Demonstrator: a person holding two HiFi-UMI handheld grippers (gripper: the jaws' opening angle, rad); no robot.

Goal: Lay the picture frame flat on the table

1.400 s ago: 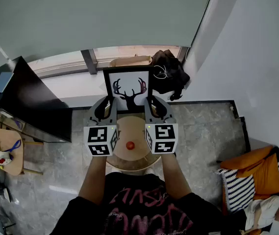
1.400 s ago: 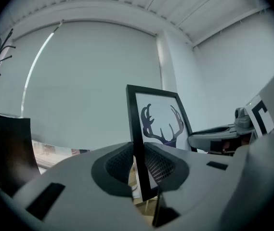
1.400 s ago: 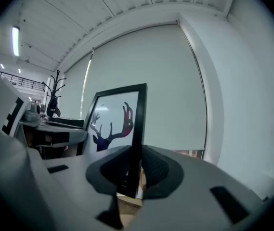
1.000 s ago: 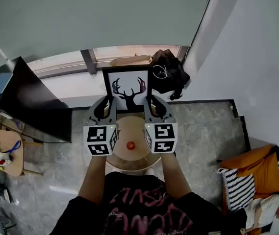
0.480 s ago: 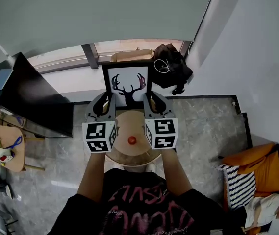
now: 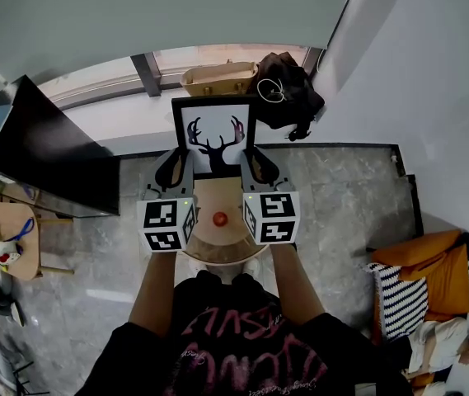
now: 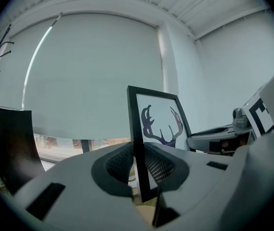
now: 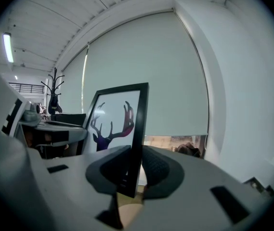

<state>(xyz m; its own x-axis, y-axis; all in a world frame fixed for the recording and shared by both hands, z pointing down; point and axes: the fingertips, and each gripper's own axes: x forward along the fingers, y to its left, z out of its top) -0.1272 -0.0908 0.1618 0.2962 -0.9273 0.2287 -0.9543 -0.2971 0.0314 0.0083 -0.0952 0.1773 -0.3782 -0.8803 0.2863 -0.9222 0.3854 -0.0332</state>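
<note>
The picture frame (image 6: pixel 215 137) hangs upright — long axis vertical — over the far rim of the round table (image 6: pixel 232 246), left tool (image 6: pixel 176 170) clamped on its left edge, right tool (image 6: pixel 256 168) on its right, tabletop below and nearer the person.

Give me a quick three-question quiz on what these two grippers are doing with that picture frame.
1. True or false: the picture frame already lies flat on the round table.
2. What grips the picture frame? A) left gripper only; B) right gripper only; C) both, one on each side edge.
3. Fill in: the framed picture shows a deer's ____.
Key: 1 false, it is held upright; 2 C; 3 antlers.
</note>
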